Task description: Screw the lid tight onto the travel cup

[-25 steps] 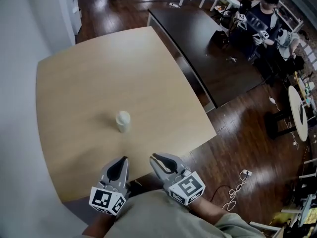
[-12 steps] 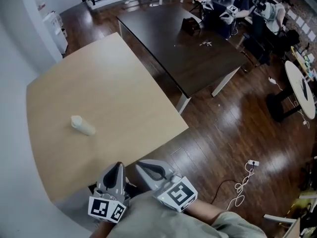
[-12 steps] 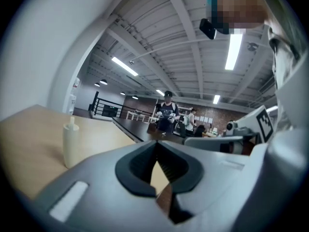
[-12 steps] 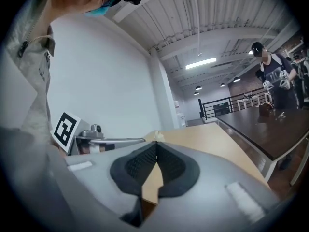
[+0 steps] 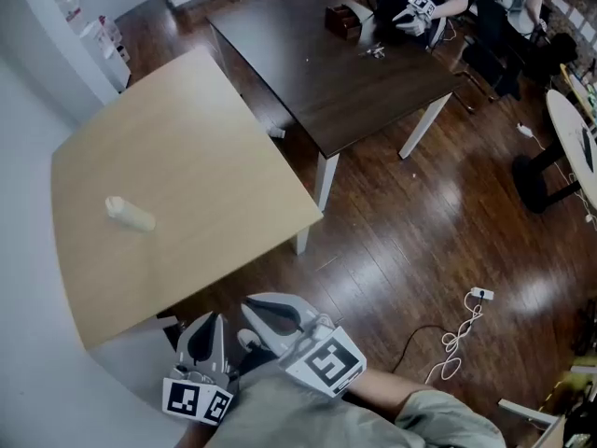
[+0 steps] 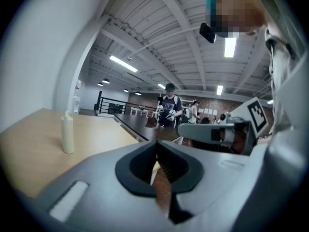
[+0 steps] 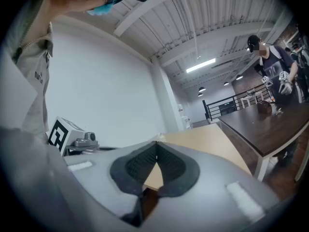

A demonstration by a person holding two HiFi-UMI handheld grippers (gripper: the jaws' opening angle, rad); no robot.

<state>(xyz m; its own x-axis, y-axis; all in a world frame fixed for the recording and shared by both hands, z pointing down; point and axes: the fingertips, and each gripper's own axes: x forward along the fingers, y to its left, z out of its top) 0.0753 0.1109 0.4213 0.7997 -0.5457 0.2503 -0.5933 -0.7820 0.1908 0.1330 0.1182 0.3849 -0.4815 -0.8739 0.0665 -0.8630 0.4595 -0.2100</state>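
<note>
Since a second ago the person has stepped back and turned away: the travel cup (image 5: 129,214), which was close in front of the two grippers, now sits far off at the left of the frame, alone on the light wooden table (image 5: 215,147), and the right gripper's (image 5: 250,304) jaws have come together. The left gripper (image 5: 212,318) is clenched too. Each gripper's own view shows pad against pad with nothing between them, only table and floor beyond.

Both grippers are tucked low against the person's body at the bottom of the frame, well apart from the cup. From where I stand that reads as hands drawn in to rest, not a reach; no work on the cup is under way.

Seen from the left gripper view, the cup stands upright, long axis vertical, narrower top end up. From the head view it only seems to lean, its top towards the upper left. A lid appears to be on it; how tight, I cannot tell.
</note>
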